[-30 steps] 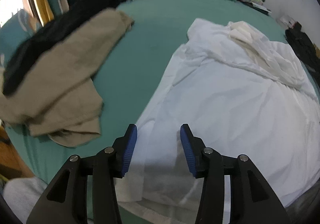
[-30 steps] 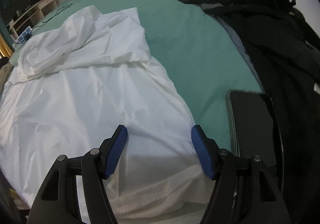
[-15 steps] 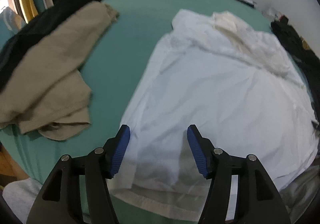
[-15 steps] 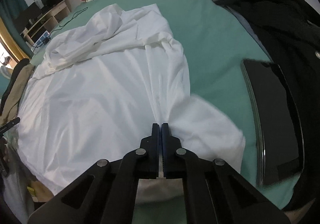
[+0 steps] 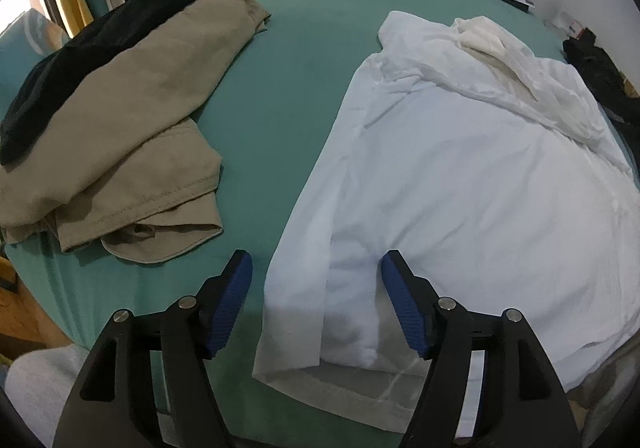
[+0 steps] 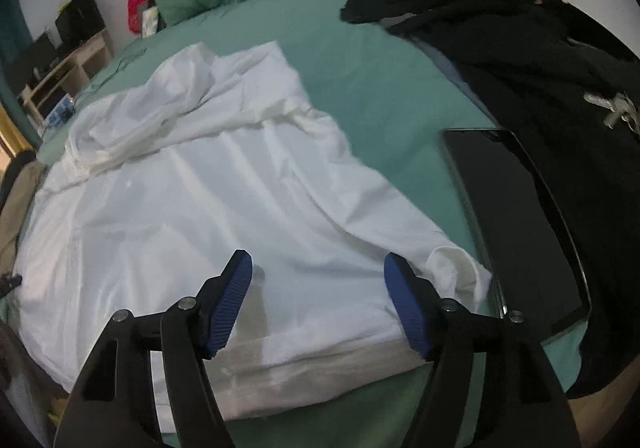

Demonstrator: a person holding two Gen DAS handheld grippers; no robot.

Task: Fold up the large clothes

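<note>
Both grippers hung wide apart and empty over the near hem of a large white garment (image 5: 460, 183) spread across a green bed (image 5: 304, 47), with the fold itself judged not yet begun. The left gripper (image 5: 316, 300) straddled the garment's left hem corner, where a narrow strip of cloth lay doubled along the edge. The right gripper (image 6: 318, 296) sat above the hem on the opposite side, close to a loose, crumpled corner (image 6: 460, 268) that touched or nearly touched a dark flat tablet-like slab (image 6: 516, 224) (what it was could not be told for certain).

The nearest risk lay at that corner: a pinch taken too far right could have caught the slab's edge or dragged it toward the edge of the bed. On the left, a bite closing on only the top layer of the doubled strip would likely have let the lower layer fall away and skewed the fold. Thin, slippery-looking fabric could also have slid out of a shallow grip.

Farther off, the collar end lay bunched in a heap (image 6: 160, 119), so a lift from the hem would probably have carried wrinkles into any crease. A tan garment (image 5: 120, 119) to the left and black clothes (image 6: 520, 47) to the right hemmed in the working space, and a wide swing could have snagged either.
</note>
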